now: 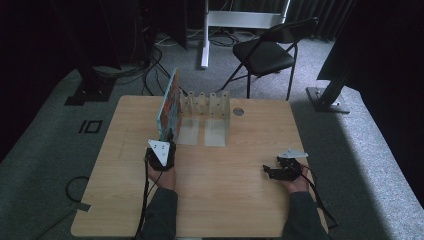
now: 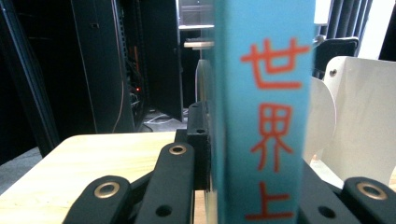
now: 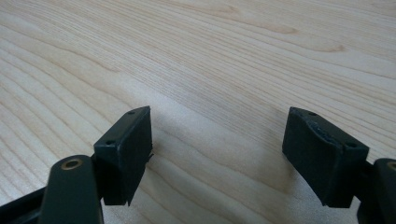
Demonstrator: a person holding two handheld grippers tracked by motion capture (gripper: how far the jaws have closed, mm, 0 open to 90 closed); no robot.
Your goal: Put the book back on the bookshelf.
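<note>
Across the wooden table (image 1: 240, 200), a clear slotted rack (image 1: 207, 107) stands at twelve o'clock, the upright blue book (image 1: 169, 102) at its left end, spine clamped by the left gripper (image 1: 167, 136), while the right gripper (image 1: 270, 171), jaws apart and empty, rests at four o'clock.

Book (image 2: 264, 116): spine blurred at close range in the left gripper view, cut off by top and bottom edges; its lower end hides the right-hand jaw's pad. Cover picture too small to read in the high view. Rack (image 1: 206, 107): slot count uncertain there, its left end hidden behind the book.
</note>
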